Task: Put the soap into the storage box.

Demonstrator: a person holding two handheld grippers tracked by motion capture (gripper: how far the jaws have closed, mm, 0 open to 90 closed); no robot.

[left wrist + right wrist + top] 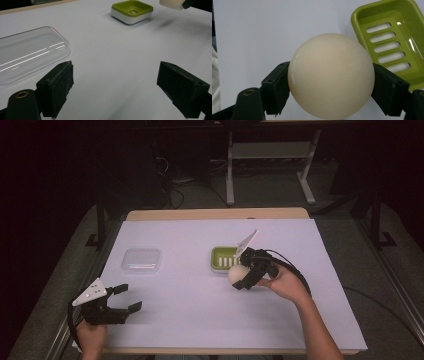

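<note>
While the right gripper hangs just above the white table cover, its jaws are clenched on a cream soap bar, rounded and smooth, one black pad pressed to each side of it. From the right gripper view the soap bulges between the two pads, and the green soap dish lies just beyond it to the right, its slotted floor bare. Seen from the high view, the dish sits right of the table's centre, with the soap at its near right corner; whether the soap touches the rim there is hard to tell, though it looks slightly apart. A hand grips the right tool from the near right.

Well apart, at the near left corner, the left gripper rests low with its jaws released and spread wide over bare cover. Just beyond its left jaw lies a clear plastic lid, flat on the cover, left of the dish.
</note>
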